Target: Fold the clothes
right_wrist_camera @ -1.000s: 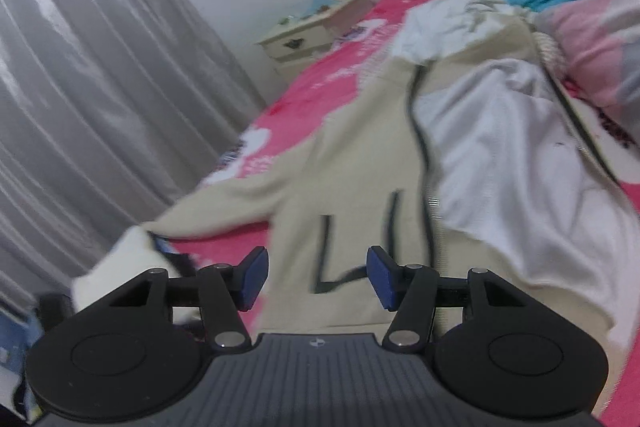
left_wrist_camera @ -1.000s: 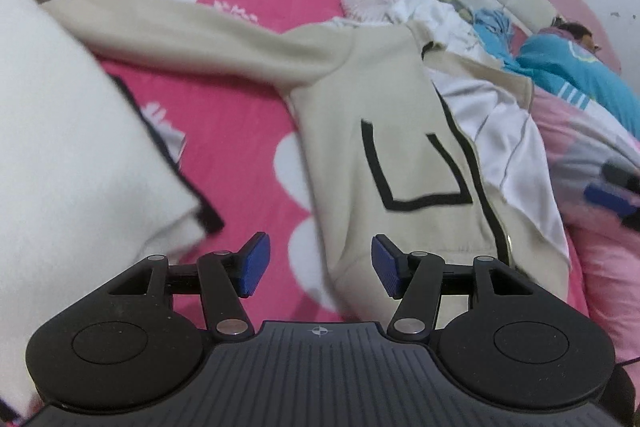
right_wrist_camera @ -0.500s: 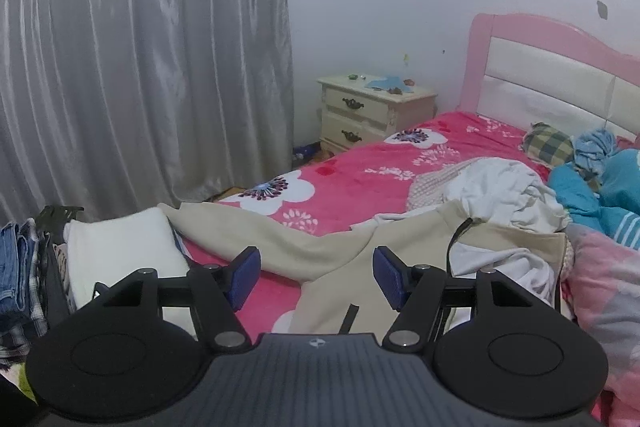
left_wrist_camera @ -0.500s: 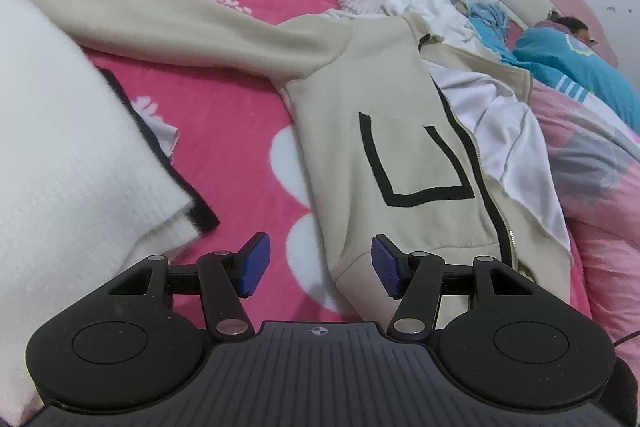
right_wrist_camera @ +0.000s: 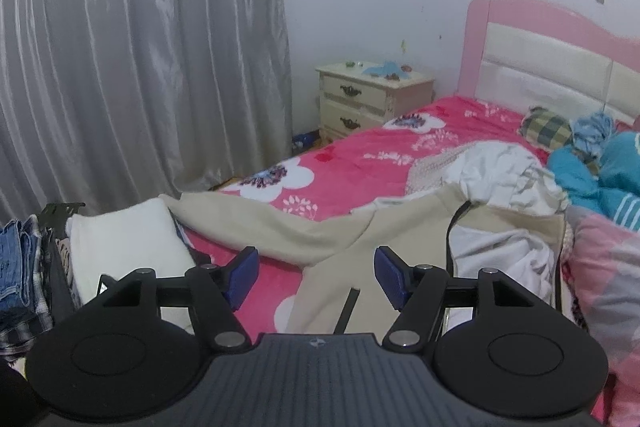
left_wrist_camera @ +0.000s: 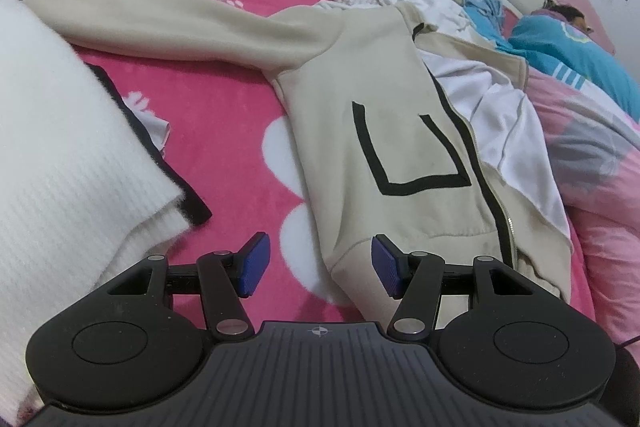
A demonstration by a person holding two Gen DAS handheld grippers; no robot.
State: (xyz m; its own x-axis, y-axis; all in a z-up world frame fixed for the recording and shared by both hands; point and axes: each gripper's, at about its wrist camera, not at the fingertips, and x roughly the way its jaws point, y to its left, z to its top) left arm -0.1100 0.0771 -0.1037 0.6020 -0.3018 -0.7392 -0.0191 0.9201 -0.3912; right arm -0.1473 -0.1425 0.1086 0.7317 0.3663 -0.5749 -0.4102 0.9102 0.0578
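The beige jacket [left_wrist_camera: 384,131] lay spread on the pink bed [left_wrist_camera: 224,131], its bottom corner just ahead of the left gripper [left_wrist_camera: 316,271], whose jaws stood apart and empty. The right gripper [right_wrist_camera: 316,279] was also apart and empty, higher above the jacket. Only its view showed the grey curtain [right_wrist_camera: 140,59], the nightstand [right_wrist_camera: 368,99] and jeans [right_wrist_camera: 16,267].

Beige zip jacket [left_wrist_camera: 384,131] lies spread open on pink bedspread [left_wrist_camera: 224,123].
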